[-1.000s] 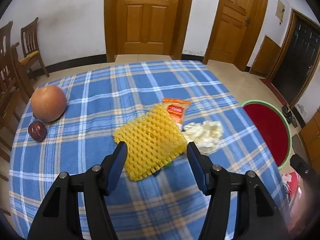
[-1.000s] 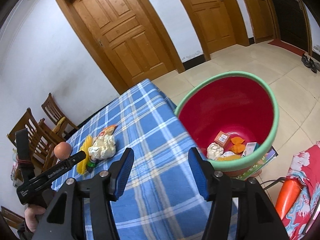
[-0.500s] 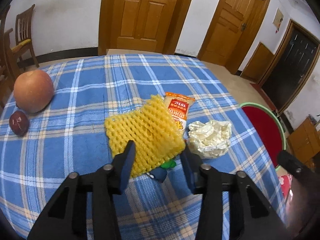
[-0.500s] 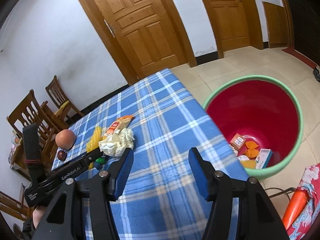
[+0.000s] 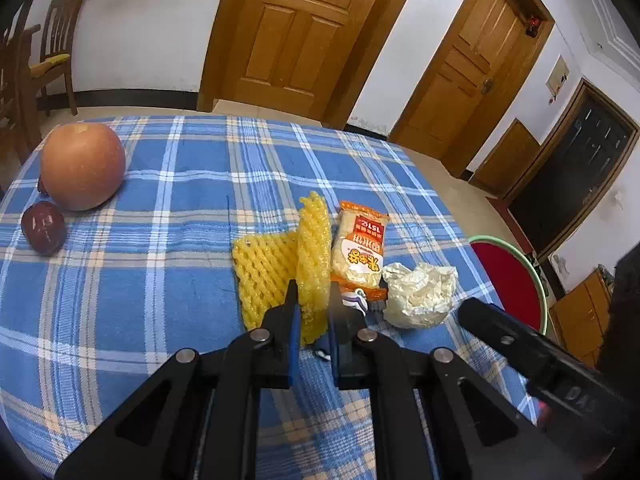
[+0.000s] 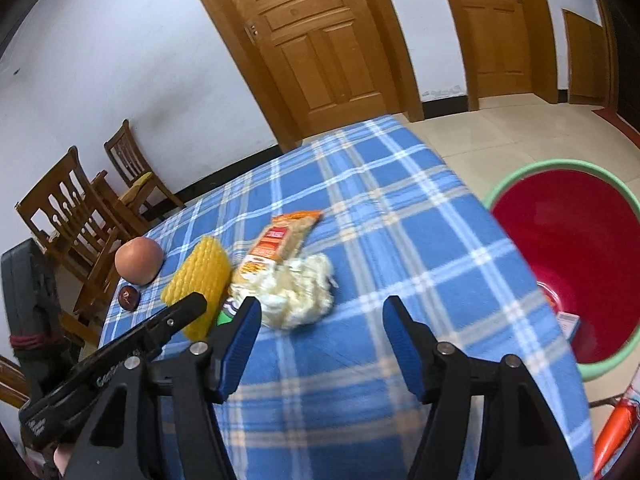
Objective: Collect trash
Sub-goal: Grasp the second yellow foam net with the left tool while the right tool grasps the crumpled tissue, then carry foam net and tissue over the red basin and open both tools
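Note:
My left gripper (image 5: 313, 307) is shut on the yellow foam fruit net (image 5: 276, 268), pinching its near right part so that it folds up off the blue checked tablecloth (image 5: 172, 264). Right of it lie an orange snack wrapper (image 5: 360, 254) and a crumpled white wad of paper (image 5: 420, 294). In the right wrist view my right gripper (image 6: 320, 330) is open and empty above the cloth, just near of the paper wad (image 6: 298, 294), with the net (image 6: 202, 282) and the wrapper (image 6: 280, 246) to the left. The red bin with a green rim (image 6: 576, 256) stands on the floor at the right.
A large apple (image 5: 82, 166) and a small dark red fruit (image 5: 43, 227) sit at the table's left. Wooden chairs (image 6: 80, 220) stand beyond the left edge. The bin (image 5: 506, 276) holds some trash. Doors and tiled floor lie behind the table.
My left gripper has moved forward and closed on the yellow net, folding it upward. My right gripper has swung left from the bin toward the paper wad, still open.

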Available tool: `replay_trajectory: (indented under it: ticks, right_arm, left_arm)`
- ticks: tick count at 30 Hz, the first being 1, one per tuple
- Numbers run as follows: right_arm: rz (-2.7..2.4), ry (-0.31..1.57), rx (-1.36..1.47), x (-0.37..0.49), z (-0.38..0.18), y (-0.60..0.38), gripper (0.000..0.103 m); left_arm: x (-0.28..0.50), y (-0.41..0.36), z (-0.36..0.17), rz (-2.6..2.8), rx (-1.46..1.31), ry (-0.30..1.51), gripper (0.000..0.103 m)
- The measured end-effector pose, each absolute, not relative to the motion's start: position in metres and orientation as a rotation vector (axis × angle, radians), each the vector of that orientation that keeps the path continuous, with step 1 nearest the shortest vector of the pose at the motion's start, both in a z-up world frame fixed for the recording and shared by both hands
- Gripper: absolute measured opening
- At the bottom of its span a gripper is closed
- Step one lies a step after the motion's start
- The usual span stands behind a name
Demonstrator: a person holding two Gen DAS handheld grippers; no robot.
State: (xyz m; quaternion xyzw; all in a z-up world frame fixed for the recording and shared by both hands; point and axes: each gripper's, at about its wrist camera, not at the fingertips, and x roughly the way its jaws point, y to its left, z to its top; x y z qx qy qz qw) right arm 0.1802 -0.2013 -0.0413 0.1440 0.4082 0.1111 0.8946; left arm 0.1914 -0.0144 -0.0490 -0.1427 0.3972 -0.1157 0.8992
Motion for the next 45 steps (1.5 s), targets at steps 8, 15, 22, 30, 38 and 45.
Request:
replay_trajectory:
  ticks: [8,15,22,30,38,45]
  right_arm:
    - [0.26,0.875,0.269,0.199,-0.054,-0.18,0.067]
    - [0.289,0.886,0.29,0.204,-0.062,-0.179,0.041]
    - [0.294,0.848,0.332,0.194,-0.054,-0.188,0.034]
    - [0.264,0.777,0.381,0.171,-0.034,-0.21,0.034]
    - [0.186,0.737,0.418,0.148,-0.022,-0.248,0.035]
    - [0.086,0.7,0.454,0.127,-0.02,-0.294,0.035]
  left_arm:
    - [0.19,-0.009,-0.05,-0.227,-0.306,0.819,0.01]
    - [0.191,-0.01,-0.05,-0.225,-0.303,0.818,0.01]
    - [0.189,-0.009,-0.047,-0.227,-0.301,0.803,0.011]
    - [0.184,-0.013,-0.041,-0.244,-0.285,0.779,0.011]
    - [0.175,-0.031,-0.026,-0.293,-0.258,0.754,0.01]
    - [0.165,-0.056,-0.007,-0.356,-0.217,0.739,0.01]
